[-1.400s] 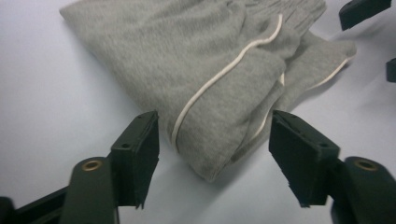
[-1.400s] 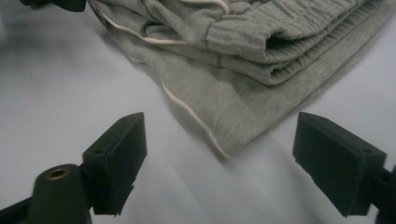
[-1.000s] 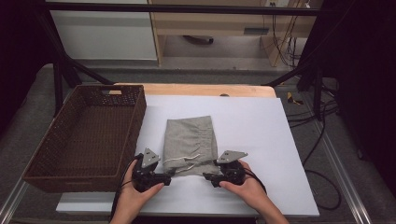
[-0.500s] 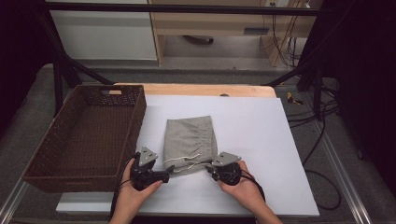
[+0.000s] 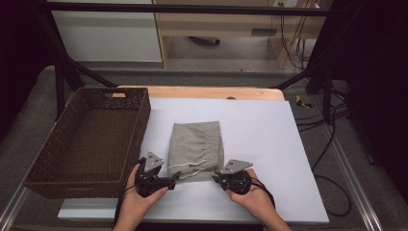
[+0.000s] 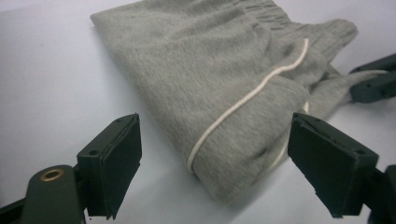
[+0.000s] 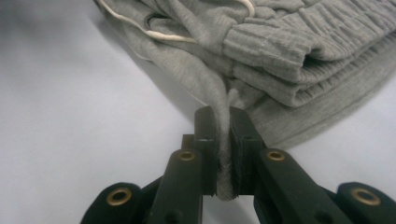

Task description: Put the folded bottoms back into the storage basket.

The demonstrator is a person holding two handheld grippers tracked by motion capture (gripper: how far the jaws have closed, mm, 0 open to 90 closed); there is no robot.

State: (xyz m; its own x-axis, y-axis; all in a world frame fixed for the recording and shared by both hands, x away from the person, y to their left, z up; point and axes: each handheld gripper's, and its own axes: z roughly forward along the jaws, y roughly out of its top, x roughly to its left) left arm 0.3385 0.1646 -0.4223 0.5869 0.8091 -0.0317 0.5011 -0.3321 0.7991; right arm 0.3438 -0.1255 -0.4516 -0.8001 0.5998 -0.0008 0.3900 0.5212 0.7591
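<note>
Left claw [image 5: 177, 178] jaws wide apart, right claw [image 5: 215, 176] jaws just closed, both hands low

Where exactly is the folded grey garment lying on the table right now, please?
In the high view the folded grey garment lies on the white table, just right of the wicker basket, its near edge between the left gripper and the right gripper.

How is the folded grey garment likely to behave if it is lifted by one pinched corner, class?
The grey garment would probably sag and unfold: the right gripper pinches only a thin fold. Its soft knit likely bunches rather than slides when pushed. The loose white drawstring may dangle or snag.
</note>
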